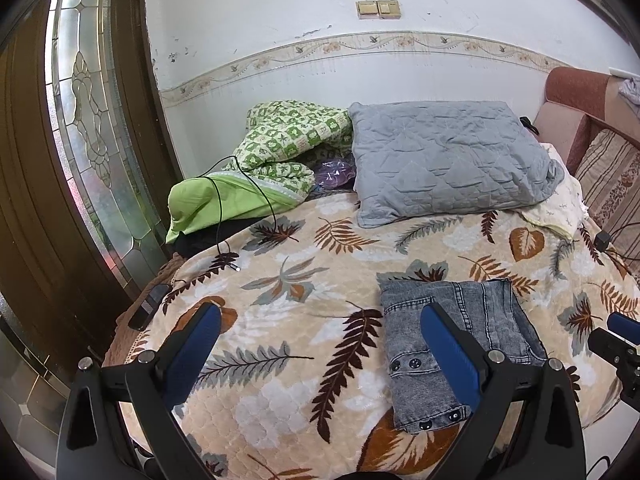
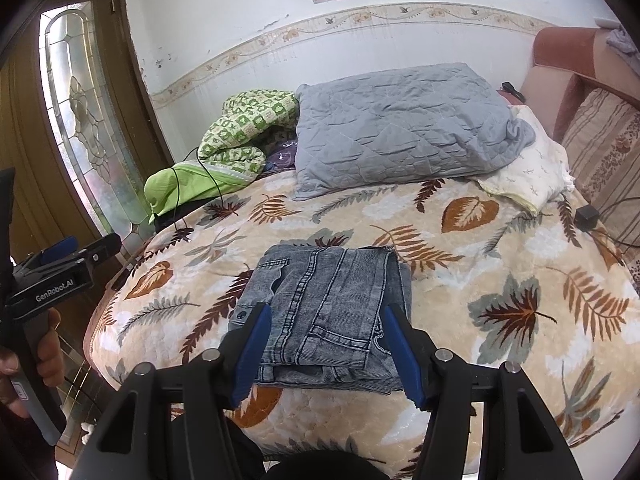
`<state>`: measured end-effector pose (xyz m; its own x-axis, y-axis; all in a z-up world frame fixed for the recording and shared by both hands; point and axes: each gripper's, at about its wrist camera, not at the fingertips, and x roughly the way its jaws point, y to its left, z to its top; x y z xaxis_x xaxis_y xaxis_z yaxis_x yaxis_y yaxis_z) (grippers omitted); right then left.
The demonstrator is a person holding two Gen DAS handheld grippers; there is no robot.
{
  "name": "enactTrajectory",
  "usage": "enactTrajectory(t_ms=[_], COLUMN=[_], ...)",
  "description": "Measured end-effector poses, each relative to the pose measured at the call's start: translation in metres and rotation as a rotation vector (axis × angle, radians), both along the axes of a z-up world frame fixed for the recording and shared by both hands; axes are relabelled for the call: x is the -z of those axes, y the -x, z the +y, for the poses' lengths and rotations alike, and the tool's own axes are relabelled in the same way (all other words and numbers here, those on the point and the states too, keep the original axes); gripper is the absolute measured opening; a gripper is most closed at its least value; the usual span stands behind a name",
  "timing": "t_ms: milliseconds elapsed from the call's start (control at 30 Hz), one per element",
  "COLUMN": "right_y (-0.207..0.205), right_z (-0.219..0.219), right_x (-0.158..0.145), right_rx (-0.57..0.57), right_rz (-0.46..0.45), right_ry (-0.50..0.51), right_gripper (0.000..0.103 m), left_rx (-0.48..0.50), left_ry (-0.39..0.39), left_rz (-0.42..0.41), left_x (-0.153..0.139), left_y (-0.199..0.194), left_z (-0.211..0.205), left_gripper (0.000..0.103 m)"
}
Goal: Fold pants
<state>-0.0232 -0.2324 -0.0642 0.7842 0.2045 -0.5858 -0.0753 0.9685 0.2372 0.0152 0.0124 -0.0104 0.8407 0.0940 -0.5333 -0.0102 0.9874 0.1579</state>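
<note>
While both pairs of jaws are standing spread and empty, the right gripper (image 2: 326, 350) is hovering nearest the folded jeans (image 2: 332, 312), lying near-to-far on the leaf-print blanket (image 2: 500, 264); the left gripper (image 1: 320, 354) is hanging off to their left.

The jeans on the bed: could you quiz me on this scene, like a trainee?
1. True or false: the jeans lie spread out flat, full length.
2. What leans on the wall behind the jeans? A) a grey pillow B) a suitcase C) a lamp
3. Which claw has the jeans framed between its fingers?

Key:
1. False: they lie folded in a compact stack on the leaf-print blanket.
2. A, the grey pillow.
3. The right claw, open; the left claw is open over bare blanket.
</note>
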Motion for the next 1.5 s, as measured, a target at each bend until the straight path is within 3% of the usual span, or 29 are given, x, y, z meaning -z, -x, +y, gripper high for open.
enactTrajectory(t_ms=[767, 1500], right_y=[0.002, 0.006], right_z=[0.035, 0.107], right_x=[-0.015, -0.041], right_rx=[-0.034, -0.116], right_rz=[-0.021, -0.064], right_ry=[0.055, 0.124], right_gripper=[0.062, 0.062], left_rx=[-0.059, -0.121], left_ry=[0.059, 0.09], left_rz=[-0.043, -0.1], left_x=[-0.005, -0.019], left_y=[0.006, 0.021], left_z=[0.042, 0.105], left_gripper=[0.1, 0.1])
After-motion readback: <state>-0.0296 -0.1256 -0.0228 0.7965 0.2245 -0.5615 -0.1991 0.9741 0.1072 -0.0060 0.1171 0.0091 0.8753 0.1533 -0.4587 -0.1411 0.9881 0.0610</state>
